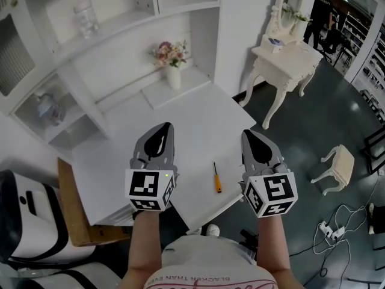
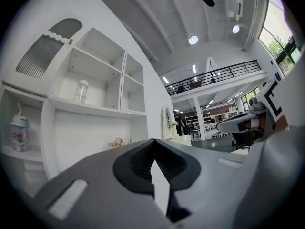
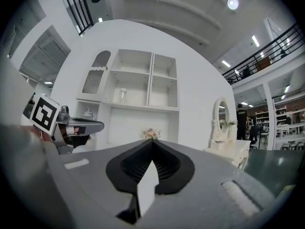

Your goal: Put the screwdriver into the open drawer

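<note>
The screwdriver [image 1: 216,177] lies on the white bench [image 1: 198,119] between the left gripper [image 1: 163,131] and the right gripper [image 1: 248,136], touching neither. Both sets of fingers are pressed together on nothing. The brown drawer [image 1: 73,212], seemingly open, juts out at left.

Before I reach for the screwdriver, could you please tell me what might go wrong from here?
1. The right claw is shut and empty. Lowered that way, it would likely shove the screwdriver rather than grip it.
2. The screwdriver lies close to the near edge of the table, so a nudge could roll it onto the floor.
</note>
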{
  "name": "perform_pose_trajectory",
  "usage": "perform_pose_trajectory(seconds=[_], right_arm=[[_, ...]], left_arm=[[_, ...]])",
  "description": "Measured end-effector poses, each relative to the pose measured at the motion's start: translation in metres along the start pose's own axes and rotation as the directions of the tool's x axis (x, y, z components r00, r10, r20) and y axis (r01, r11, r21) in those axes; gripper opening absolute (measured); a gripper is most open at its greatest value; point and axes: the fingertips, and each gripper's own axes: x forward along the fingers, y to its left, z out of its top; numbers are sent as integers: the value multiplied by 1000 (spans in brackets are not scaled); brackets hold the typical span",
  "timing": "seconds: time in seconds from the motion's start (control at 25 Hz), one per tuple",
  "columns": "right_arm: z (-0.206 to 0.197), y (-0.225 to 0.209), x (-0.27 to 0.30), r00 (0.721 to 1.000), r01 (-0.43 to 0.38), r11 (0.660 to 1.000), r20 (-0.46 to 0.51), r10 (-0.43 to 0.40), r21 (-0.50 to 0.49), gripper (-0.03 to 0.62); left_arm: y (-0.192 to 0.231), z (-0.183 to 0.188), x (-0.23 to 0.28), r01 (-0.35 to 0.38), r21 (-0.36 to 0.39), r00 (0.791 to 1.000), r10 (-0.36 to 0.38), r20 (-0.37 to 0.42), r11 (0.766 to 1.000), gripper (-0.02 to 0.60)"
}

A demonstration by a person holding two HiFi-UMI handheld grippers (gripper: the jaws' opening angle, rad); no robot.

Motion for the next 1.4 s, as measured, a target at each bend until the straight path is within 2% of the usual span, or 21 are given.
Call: perform_pose_trajectory(seconds=[0.2,0.52,0.92,1.4], right_arm=[[25,-11,-6,998,26,999,60,-24,-36,2],[48,-26,-14,993,58,995,103,-49,-79,2],[54,-30,-21,992,66,993,117,-54,-96,2],[59,-33,-28,987,71,993,149,-57,-92,2]], left_arm=[[5,15,2,-12,3,999,12,39,1000,20],[18,35,1,-32,1,996,32,88,999,20],[30,52,-5,-70,5,989,69,130,998,20],[27,59,-7,-66,16,988,63,142,998,19]])
